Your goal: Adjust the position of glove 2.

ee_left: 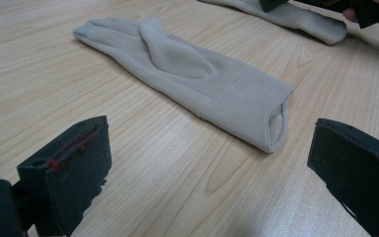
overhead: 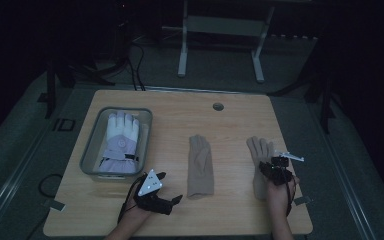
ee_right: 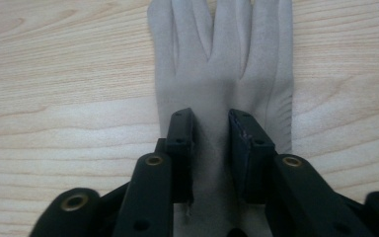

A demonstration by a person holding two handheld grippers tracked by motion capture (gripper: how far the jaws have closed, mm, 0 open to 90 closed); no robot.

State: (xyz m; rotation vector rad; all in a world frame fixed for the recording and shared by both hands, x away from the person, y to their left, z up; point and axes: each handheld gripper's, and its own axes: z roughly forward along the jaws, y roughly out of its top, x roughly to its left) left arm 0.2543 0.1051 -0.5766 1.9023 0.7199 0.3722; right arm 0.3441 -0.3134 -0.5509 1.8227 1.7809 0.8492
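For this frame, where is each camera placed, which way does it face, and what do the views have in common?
High view: above the table, looking forward and down; both forearms enter below.
Left gripper view: on the left claw, facing the middle beige glove; jaws wide apart.
Right gripper view: on the right claw, over the right beige glove.
Shared: both gloves.

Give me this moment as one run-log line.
right gripper: over right beige glove, jaws narrowly apart | left gripper: open, facing middle beige glove cuff | lilac glove: in grey bin
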